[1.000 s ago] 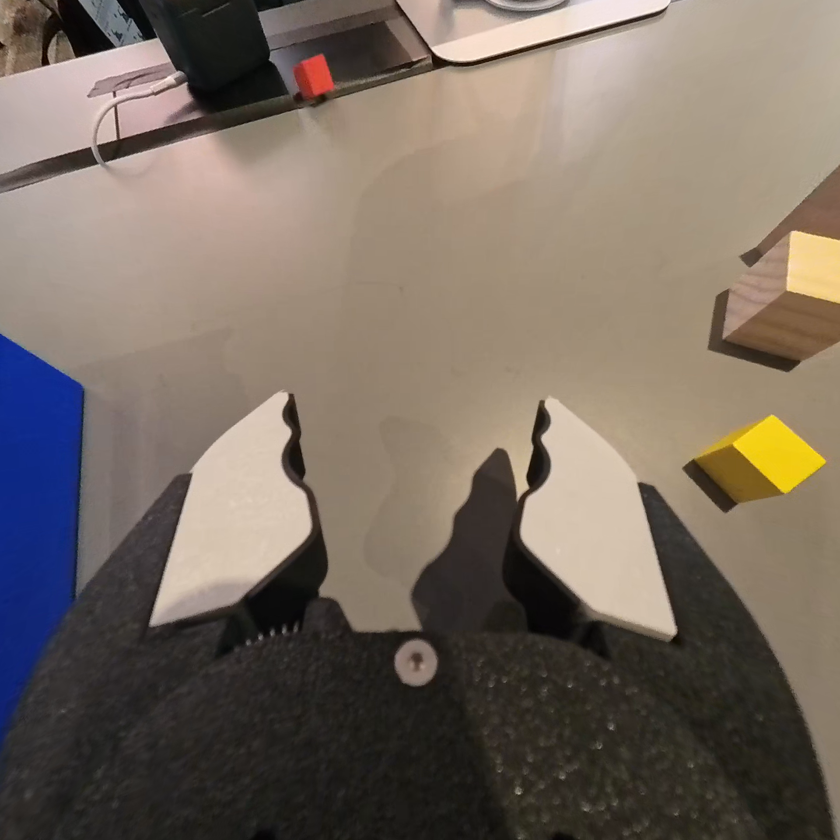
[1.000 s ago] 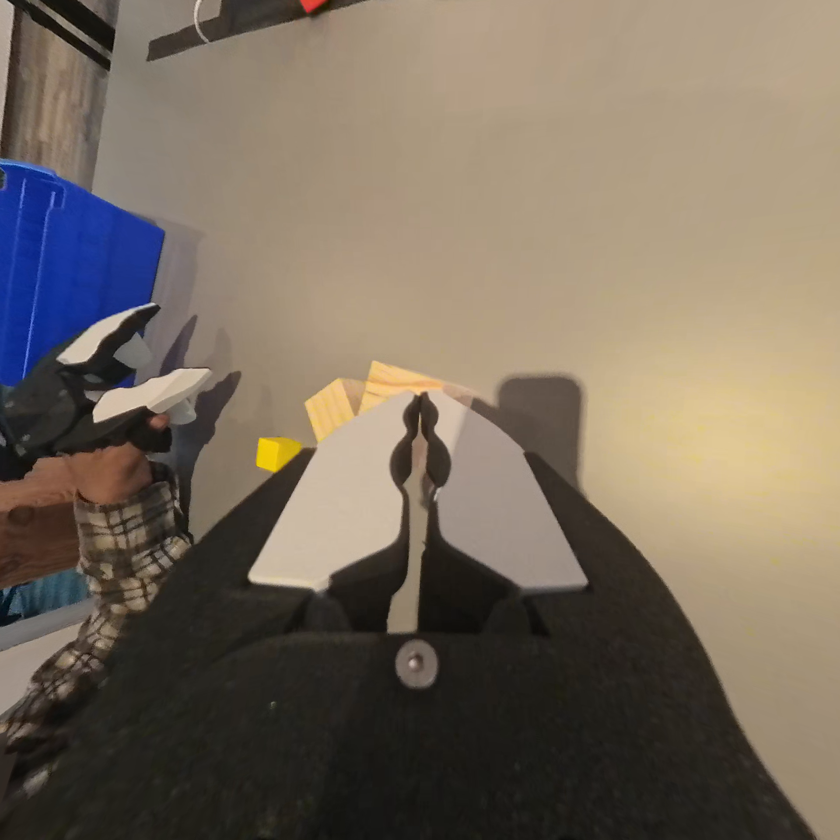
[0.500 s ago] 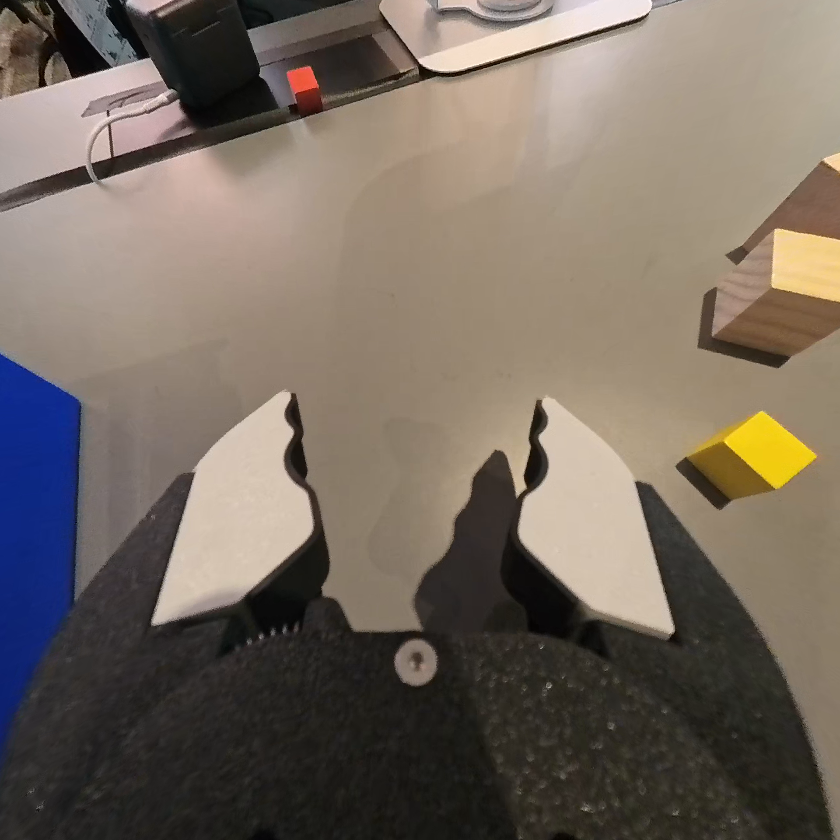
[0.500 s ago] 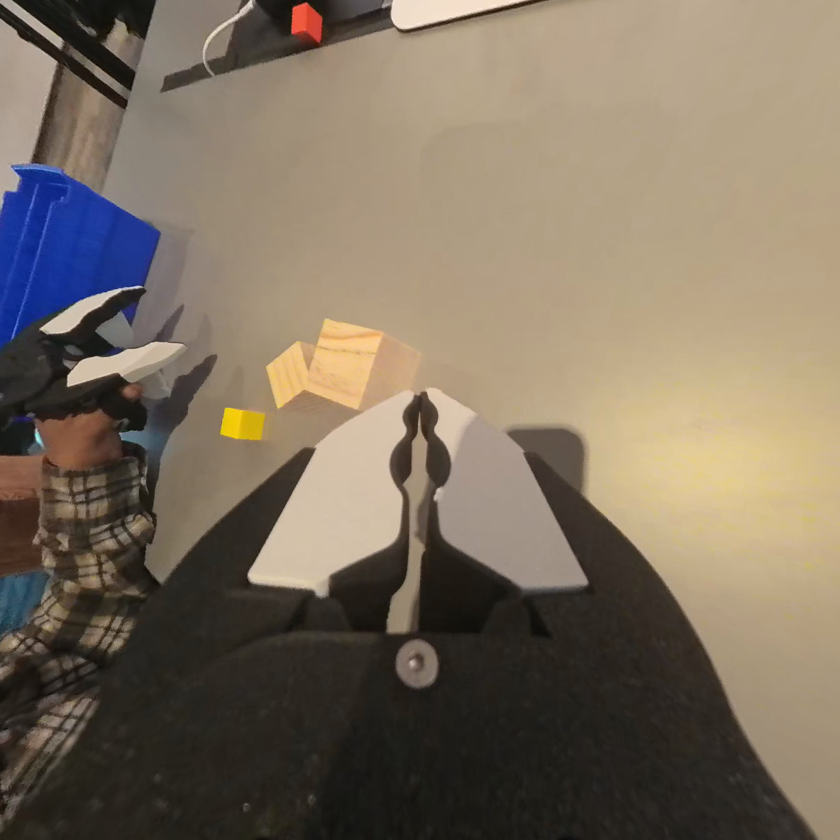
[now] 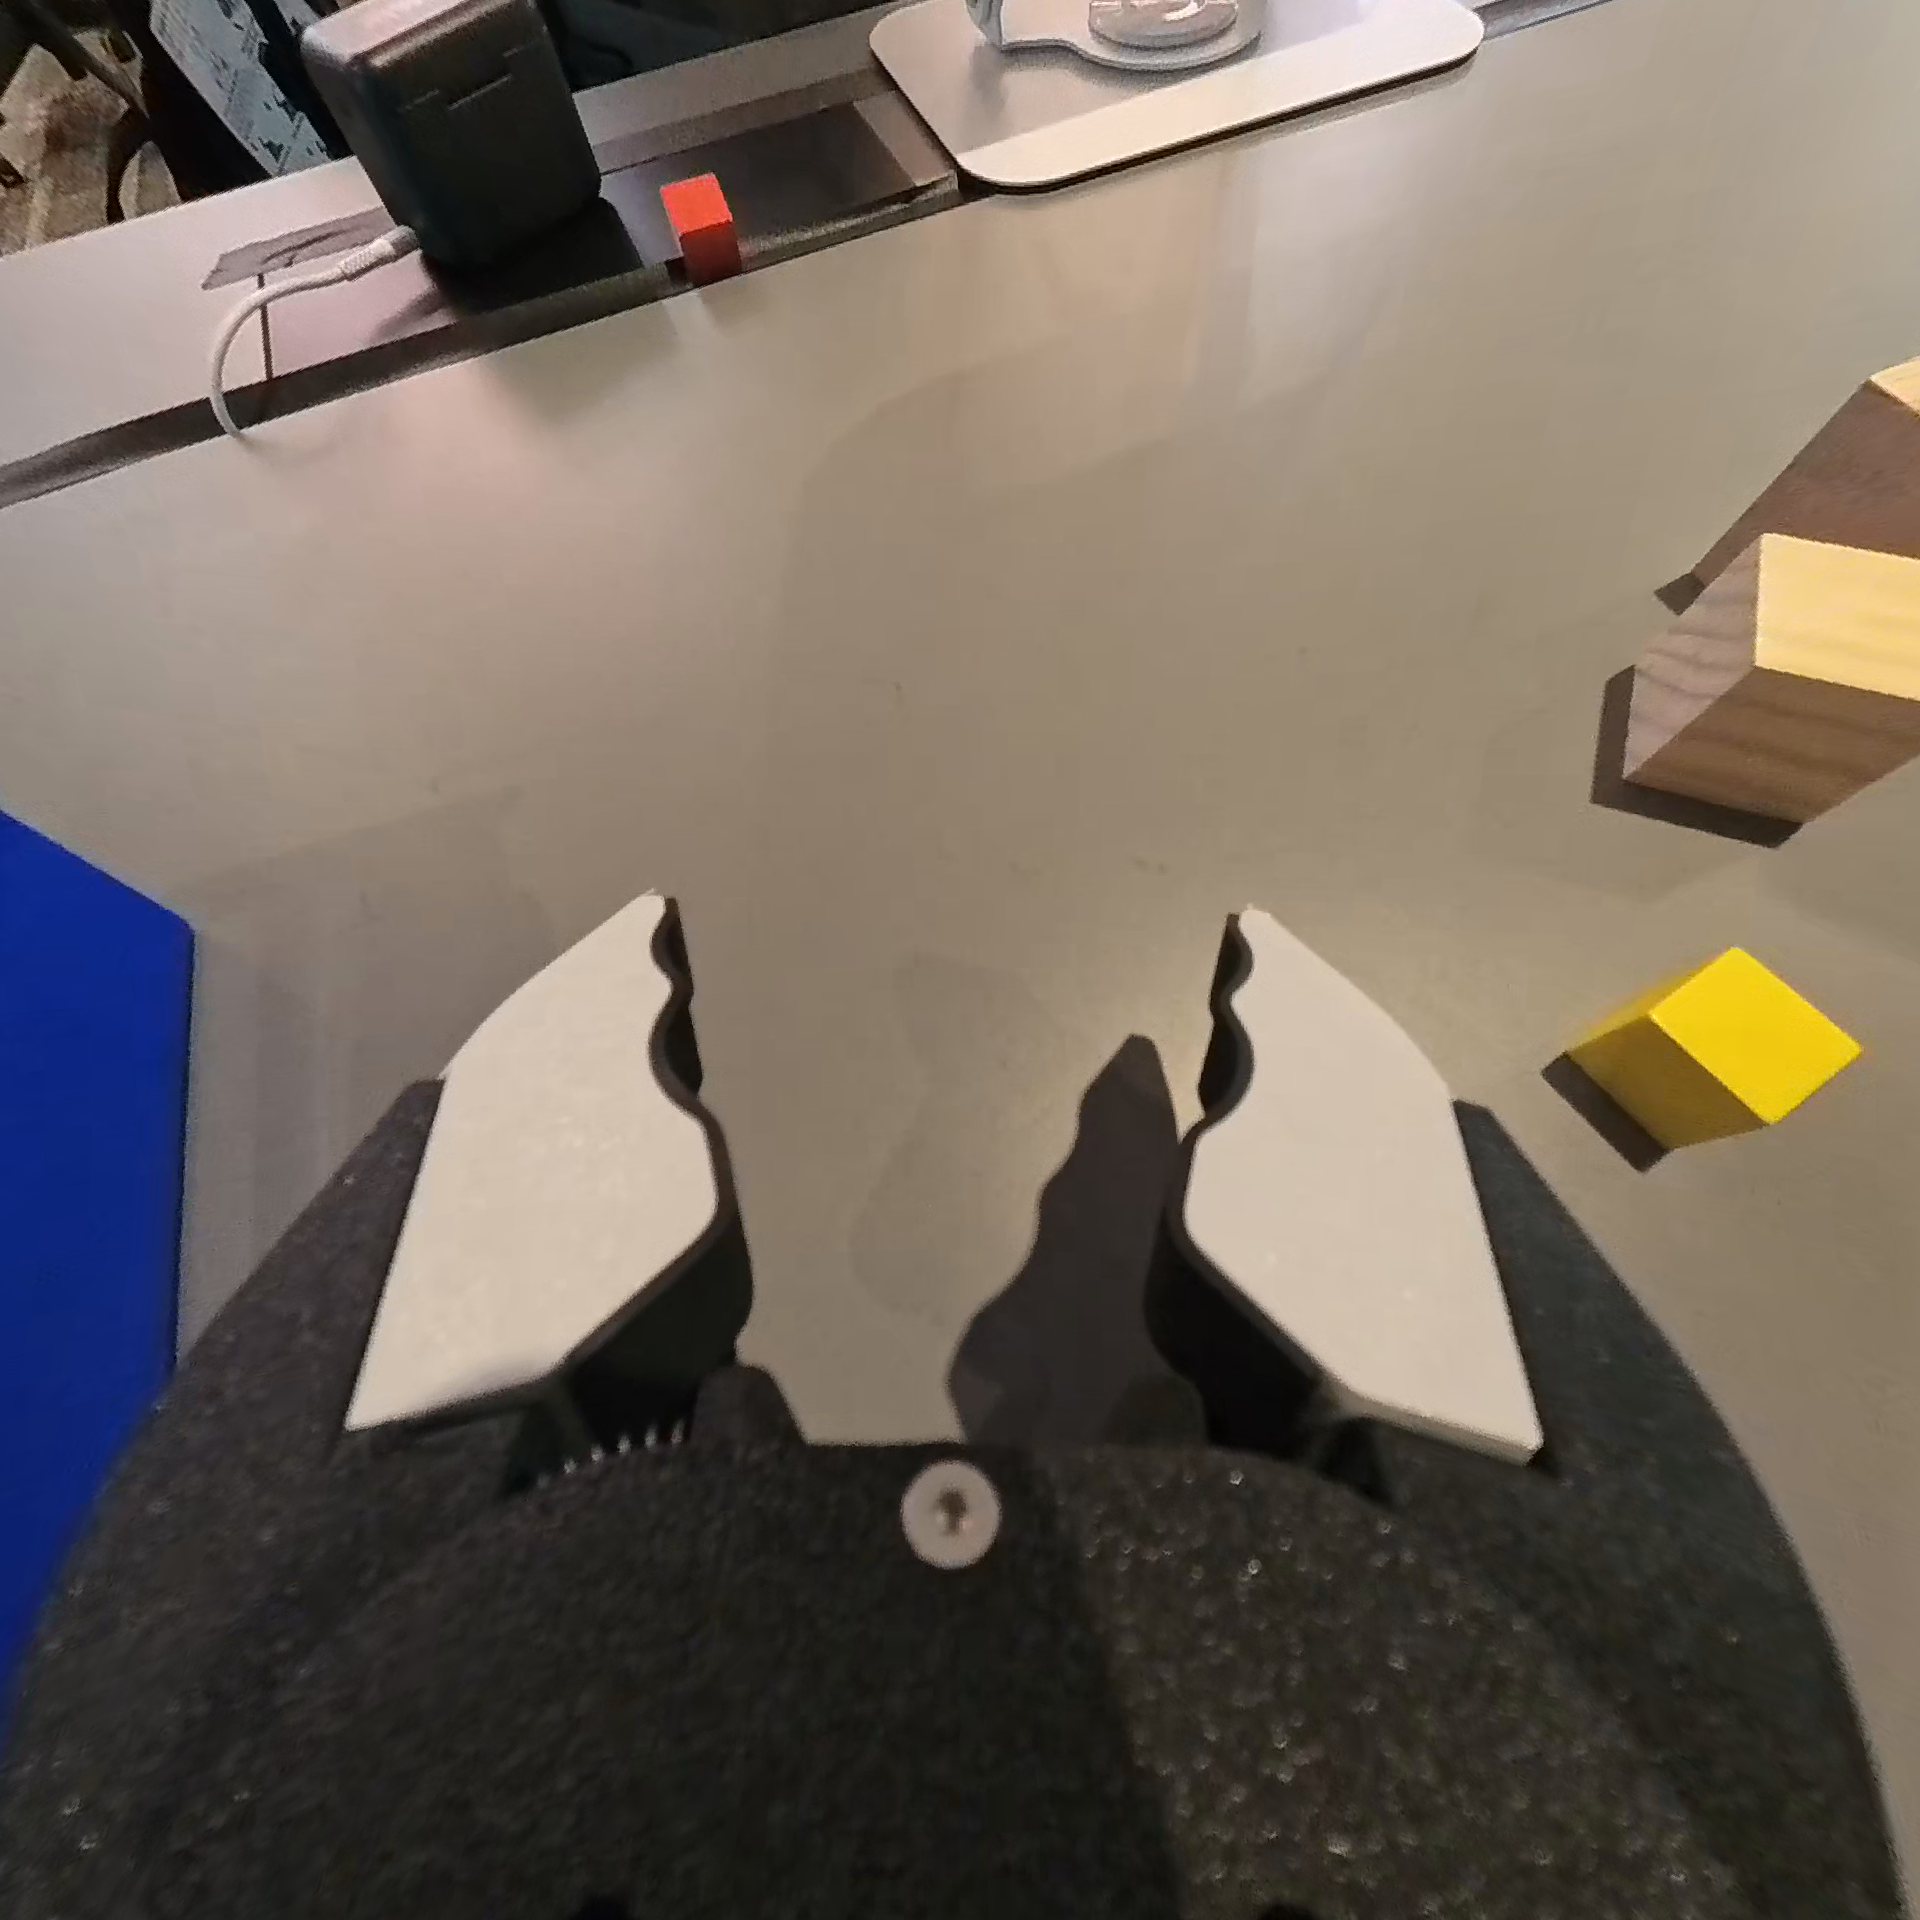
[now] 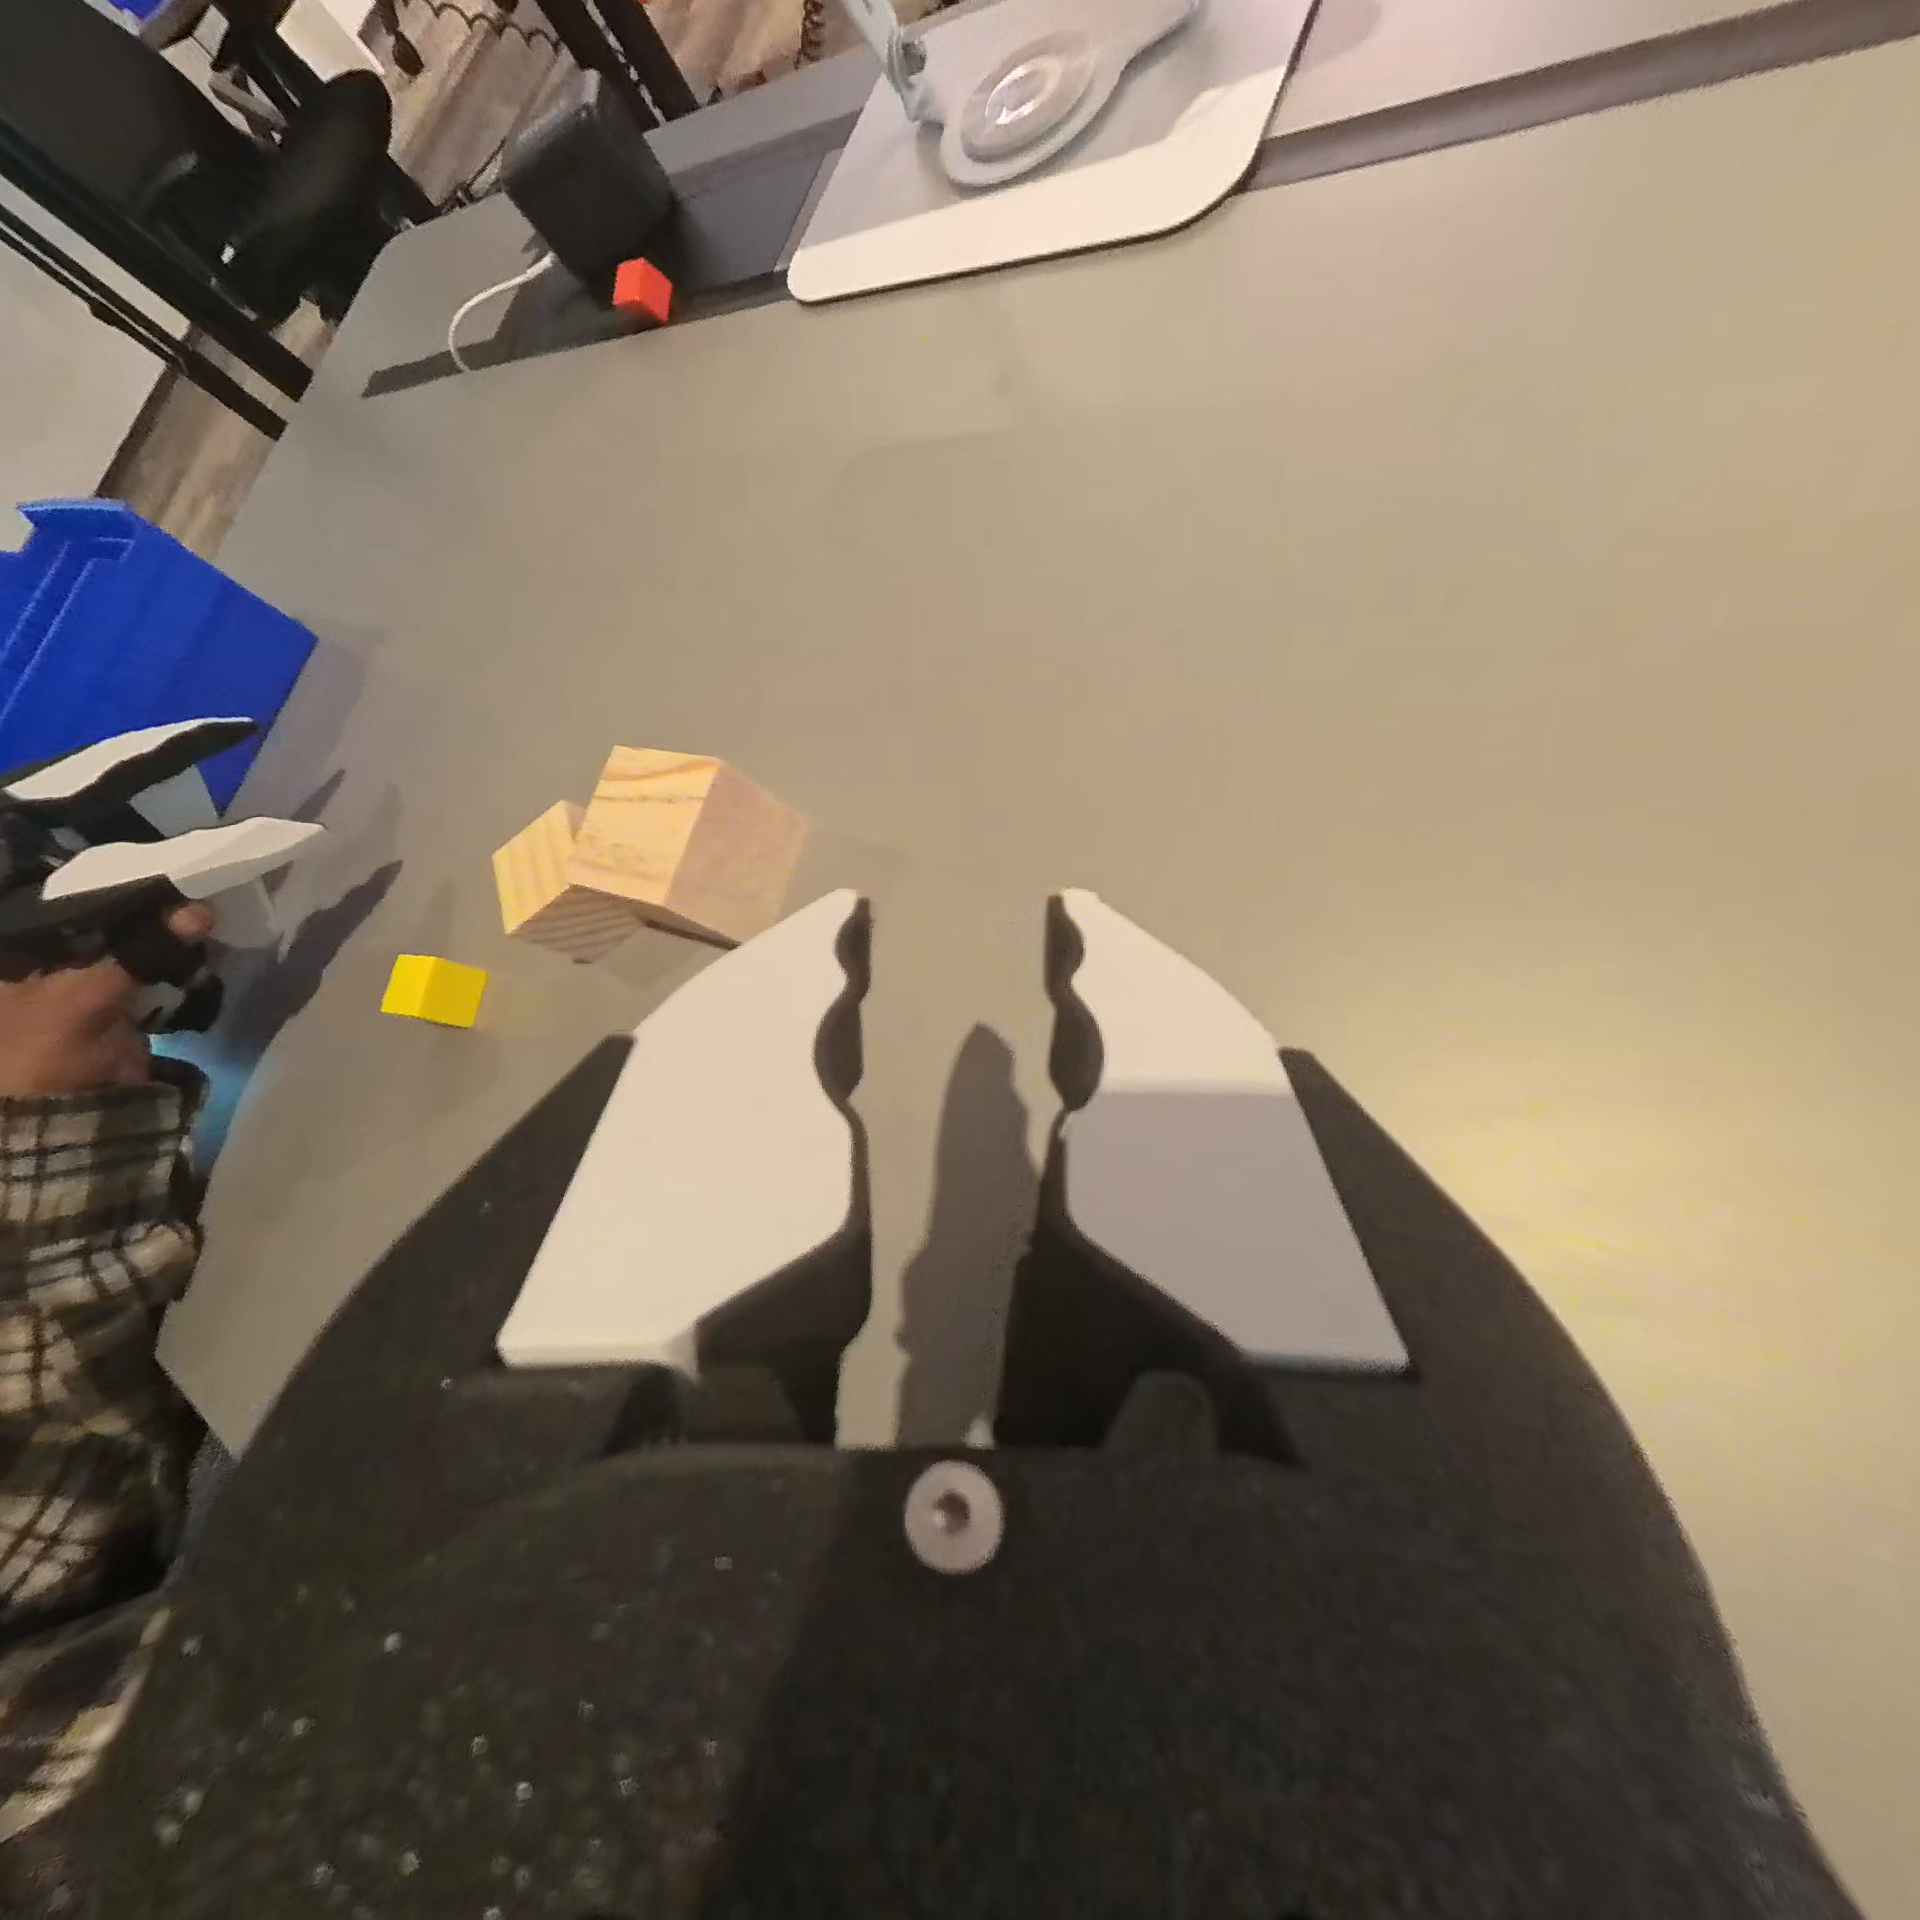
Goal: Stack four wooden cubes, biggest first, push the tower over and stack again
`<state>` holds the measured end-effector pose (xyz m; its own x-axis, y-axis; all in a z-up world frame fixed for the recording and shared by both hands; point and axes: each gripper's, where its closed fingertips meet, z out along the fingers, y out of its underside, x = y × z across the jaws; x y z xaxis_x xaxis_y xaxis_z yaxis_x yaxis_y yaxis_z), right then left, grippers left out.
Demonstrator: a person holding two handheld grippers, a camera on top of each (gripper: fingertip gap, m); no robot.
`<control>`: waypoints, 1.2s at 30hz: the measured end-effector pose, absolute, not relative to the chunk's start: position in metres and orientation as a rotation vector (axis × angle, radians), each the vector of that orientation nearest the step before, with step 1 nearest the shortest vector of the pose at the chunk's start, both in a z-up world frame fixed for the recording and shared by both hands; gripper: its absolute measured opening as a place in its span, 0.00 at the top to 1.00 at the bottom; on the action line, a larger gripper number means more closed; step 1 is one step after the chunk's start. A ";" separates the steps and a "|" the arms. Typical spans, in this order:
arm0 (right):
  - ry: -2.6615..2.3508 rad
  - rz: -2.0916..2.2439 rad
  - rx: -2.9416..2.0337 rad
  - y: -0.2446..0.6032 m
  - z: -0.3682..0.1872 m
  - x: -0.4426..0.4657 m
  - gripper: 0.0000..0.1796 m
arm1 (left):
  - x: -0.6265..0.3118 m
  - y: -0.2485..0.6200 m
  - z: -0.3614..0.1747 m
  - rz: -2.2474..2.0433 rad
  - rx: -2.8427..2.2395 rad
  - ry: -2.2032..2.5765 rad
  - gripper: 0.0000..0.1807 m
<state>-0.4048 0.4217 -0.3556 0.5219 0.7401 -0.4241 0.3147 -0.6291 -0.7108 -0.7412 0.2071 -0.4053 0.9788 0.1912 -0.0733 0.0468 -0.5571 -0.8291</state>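
Four cubes lie loose on the grey table. The big bare-wood cube (image 6: 691, 836) leans on the smaller bare-wood cube (image 6: 551, 883); both show at the right edge of the left wrist view, the big one (image 5: 1829, 488) behind the smaller one (image 5: 1787, 686). The small yellow cube (image 6: 433, 990) lies near them (image 5: 1714, 1049). A small red cube (image 6: 639, 288) sits far back by a black box (image 5: 698, 220). My left gripper (image 5: 951, 920) is open and empty, left of the cubes; it also shows in the right wrist view (image 6: 208, 790). My right gripper (image 6: 956, 909) is open and empty, right of the cubes.
A blue bin (image 6: 135, 634) stands at the table's left edge (image 5: 83, 1143). A black box (image 5: 457, 125) with a white cable (image 5: 234, 353) and a flat white stand base (image 6: 1049, 177) are at the back. A hand with a plaid sleeve (image 6: 73, 1247) holds the left gripper. My right fingertips sit around 40 centimetres from my left ones. The small yellow cube (image 6: 433, 990) sits 11 centimetres or so from the ends of my left fingers.
My right gripper, shut before, has opened, drawn back and tilted up from the wooden cubes. The big cube now leans on the smaller one. My left gripper has barely moved.
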 end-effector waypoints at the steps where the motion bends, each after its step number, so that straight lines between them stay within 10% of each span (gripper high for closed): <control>1: -0.861 0.981 -2.188 0.422 -0.355 -0.402 0.79 | -0.741 0.207 -0.405 0.190 -2.159 -0.166 0.47; 18: -0.930 0.799 -1.928 0.439 -0.353 -0.384 0.28 | -0.740 0.208 -0.404 0.177 -2.145 -0.157 0.47; 36: -1.275 0.947 -1.567 0.405 -0.346 -0.386 0.19 | -0.600 0.283 -0.340 -0.118 -2.063 0.744 0.49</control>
